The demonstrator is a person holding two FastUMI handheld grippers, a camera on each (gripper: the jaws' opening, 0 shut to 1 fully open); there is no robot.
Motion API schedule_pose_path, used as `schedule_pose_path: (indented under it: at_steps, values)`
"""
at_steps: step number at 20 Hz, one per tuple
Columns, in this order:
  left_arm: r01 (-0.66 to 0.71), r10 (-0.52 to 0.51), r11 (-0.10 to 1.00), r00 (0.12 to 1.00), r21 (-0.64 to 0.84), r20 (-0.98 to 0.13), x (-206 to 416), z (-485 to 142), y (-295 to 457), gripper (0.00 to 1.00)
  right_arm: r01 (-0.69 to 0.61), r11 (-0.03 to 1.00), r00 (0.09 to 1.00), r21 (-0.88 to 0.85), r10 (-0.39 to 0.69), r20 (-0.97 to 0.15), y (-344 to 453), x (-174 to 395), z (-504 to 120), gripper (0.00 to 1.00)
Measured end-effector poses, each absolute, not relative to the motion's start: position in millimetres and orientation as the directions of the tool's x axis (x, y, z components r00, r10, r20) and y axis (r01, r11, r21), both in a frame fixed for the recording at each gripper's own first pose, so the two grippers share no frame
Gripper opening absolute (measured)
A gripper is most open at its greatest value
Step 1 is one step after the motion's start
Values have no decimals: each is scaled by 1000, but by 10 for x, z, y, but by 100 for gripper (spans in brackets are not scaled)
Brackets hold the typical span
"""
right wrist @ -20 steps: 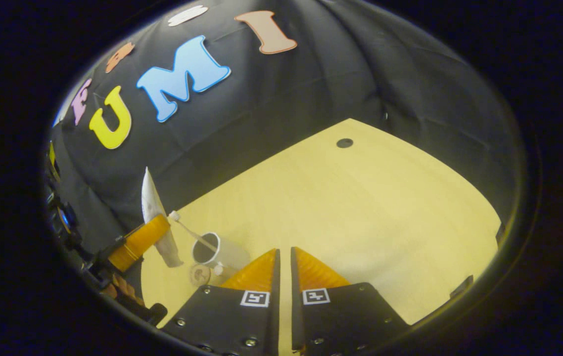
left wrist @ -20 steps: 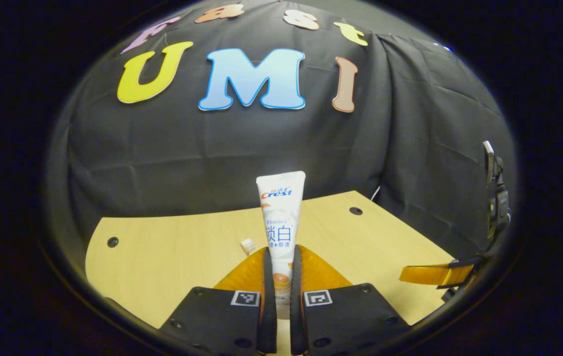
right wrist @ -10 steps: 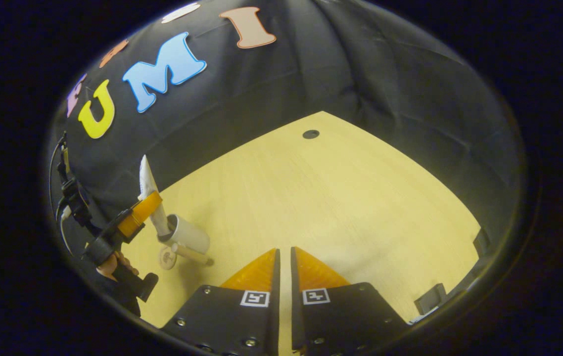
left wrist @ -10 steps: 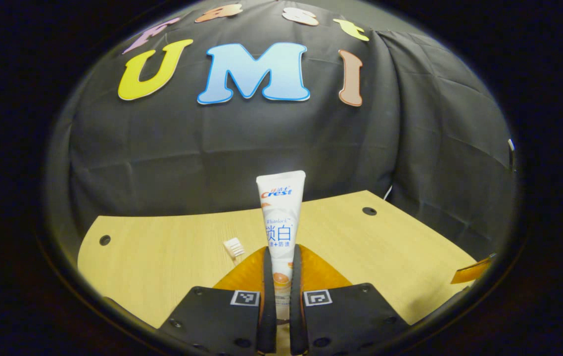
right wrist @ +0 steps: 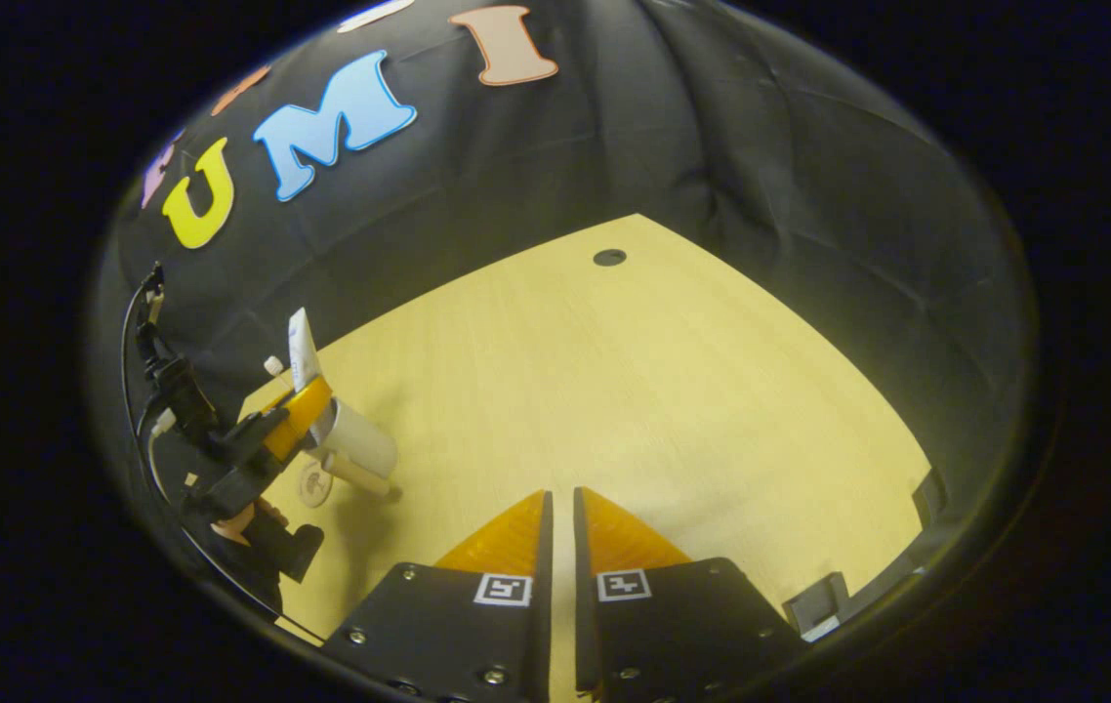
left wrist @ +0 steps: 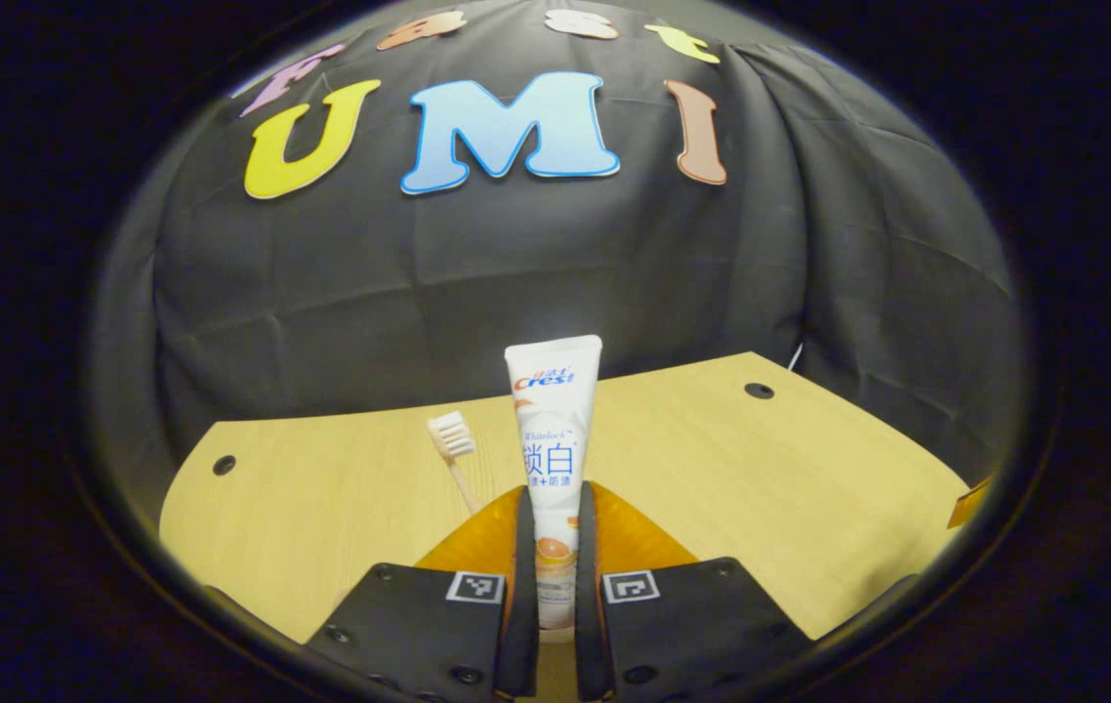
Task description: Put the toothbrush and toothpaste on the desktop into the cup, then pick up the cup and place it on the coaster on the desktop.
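My left gripper (left wrist: 551,500) is shut on a white toothpaste tube (left wrist: 554,439) that stands upright between its fingers. Just left of the tube, a toothbrush (left wrist: 453,439) sticks up with its white bristle head on top. In the right gripper view the left gripper (right wrist: 300,415) sits far left and holds the toothpaste (right wrist: 301,344) with its lower end at the mouth of a white cup (right wrist: 360,449). The toothbrush head (right wrist: 272,365) pokes up behind it. A small round coaster (right wrist: 313,484) lies beside the cup. My right gripper (right wrist: 561,500) hovers shut over the wooden table (right wrist: 673,381) with nothing between its fingers.
The table has dark round holes near its far corners (right wrist: 609,258) (left wrist: 759,392) (left wrist: 223,465). A black block (right wrist: 814,603) sits at the table's near right edge. A hand (right wrist: 241,519) holds the left gripper. Black cloth walls the booth behind the table.
The left gripper has moved the toothpaste down toward the cup, and the toothbrush head now rises higher beside the tube. The right gripper has drawn away from the cup, still shut.
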State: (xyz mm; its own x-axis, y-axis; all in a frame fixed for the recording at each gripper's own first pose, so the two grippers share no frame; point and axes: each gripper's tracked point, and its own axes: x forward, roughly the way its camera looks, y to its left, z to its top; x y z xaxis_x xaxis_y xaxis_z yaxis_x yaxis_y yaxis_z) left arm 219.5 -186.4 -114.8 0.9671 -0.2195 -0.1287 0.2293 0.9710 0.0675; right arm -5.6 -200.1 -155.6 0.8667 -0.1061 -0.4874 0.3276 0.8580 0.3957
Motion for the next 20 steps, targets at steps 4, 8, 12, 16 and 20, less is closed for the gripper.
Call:
schedule_pose_path:
  at_steps: [4,8,12,16,20]
  values:
    - [211,-202,976,970,57,-134,2099,-1175,-1828,32,315,859,865,403,-86,-494,-1991,-51,-1599,10]
    - [181,-170,980,976,80,-133,2020,-1161,-1800,39,284,869,874,406,-60,-483,-1969,-63,-1554,10]
    - [155,-149,986,985,63,-90,1821,-982,-1684,47,250,881,878,402,-31,-478,-1845,-5,-1478,10]
    - [127,-121,991,987,49,-103,1584,-934,-1478,49,191,901,881,390,18,-473,-1608,51,-1377,17]
    - [81,-78,997,988,16,-135,1104,-949,-1039,51,110,926,882,360,76,-465,-1323,172,-1250,19]
